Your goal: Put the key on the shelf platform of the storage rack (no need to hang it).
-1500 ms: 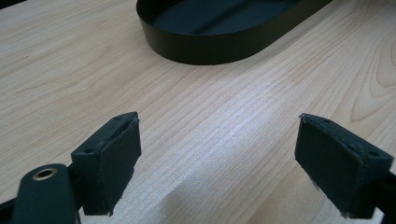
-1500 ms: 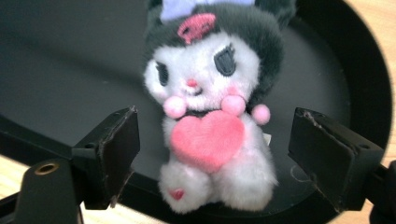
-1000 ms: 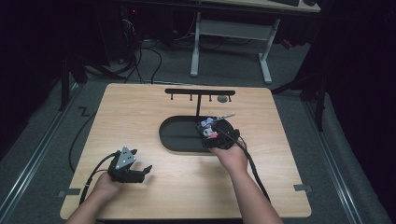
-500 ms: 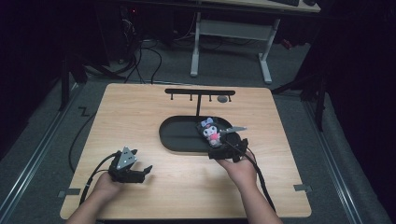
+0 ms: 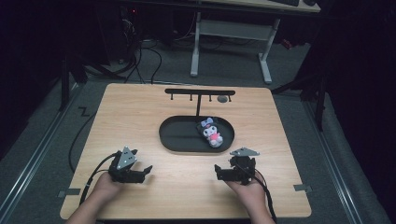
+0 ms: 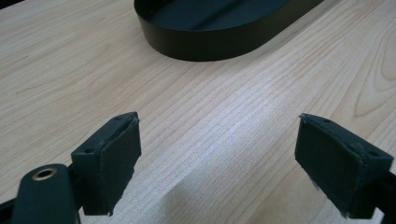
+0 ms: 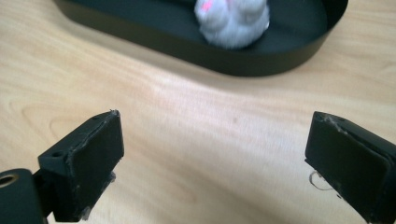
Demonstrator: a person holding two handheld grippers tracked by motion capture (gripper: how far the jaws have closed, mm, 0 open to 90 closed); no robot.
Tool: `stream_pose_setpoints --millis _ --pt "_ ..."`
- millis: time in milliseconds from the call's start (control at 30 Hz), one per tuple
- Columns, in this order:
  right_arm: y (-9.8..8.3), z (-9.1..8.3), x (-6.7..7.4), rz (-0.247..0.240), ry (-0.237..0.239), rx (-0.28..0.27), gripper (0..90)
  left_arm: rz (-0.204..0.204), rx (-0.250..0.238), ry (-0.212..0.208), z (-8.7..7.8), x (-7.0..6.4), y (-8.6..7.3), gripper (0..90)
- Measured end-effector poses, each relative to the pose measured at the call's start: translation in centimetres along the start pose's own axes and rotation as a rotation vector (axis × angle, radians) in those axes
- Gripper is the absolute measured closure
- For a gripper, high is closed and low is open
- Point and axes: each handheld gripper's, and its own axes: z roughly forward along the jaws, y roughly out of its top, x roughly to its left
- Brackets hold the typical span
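Note:
A small plush toy [image 5: 211, 133] with a grey-white body, dark ears and a pink patch lies in the right half of a black oval tray [image 5: 177, 135]. My right gripper [image 5: 235, 164] rests on the table just in front of the tray, open and holding nothing. In the right gripper view its jaws [image 7: 217, 119] stand wide apart, with the toy [image 7: 232, 21] and the tray's rim [image 7: 261, 65] ahead. My left gripper [image 5: 142, 161] lies at the front left, also open. Its own view shows spread jaws [image 6: 217, 126] over bare wood and the tray's wall [image 6: 210, 44] beyond.
A black T-shaped rack [image 5: 200, 92] with small hooks stands behind the tray, and a small grey round object [image 5: 222, 98] lies beside it. The wooden table [image 5: 130, 116] is bare left of the tray. Cables trail from both grippers off the front edge.
My right gripper has drawn back from the tray to the table's front, leaving the plush toy lying in the tray. The left gripper has barely moved.

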Motion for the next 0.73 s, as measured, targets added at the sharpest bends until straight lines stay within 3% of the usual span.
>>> stream_pose_setpoints --millis 167,467,567,733 --pt "-2.6 -0.7 0.2 -0.003 0.005 -0.041 4.4 0.005 0.003 0.002 0.0 -0.1 0.0 15.4" --pt "-5.6 -1.5 0.3 -0.024 -0.009 -0.098 4.5 0.007 0.005 0.004 0.0 -0.1 0.0 15.3" --pt "-5.9 -1.6 0.3 -0.046 -0.001 -0.100 4.5 0.003 0.008 0.004 0.1 0.0 0.1 15.3" --pt "-5.8 -1.8 0.0 -0.026 -0.006 -0.127 5.0 0.006 0.009 0.006 0.1 0.0 0.1 15.4"
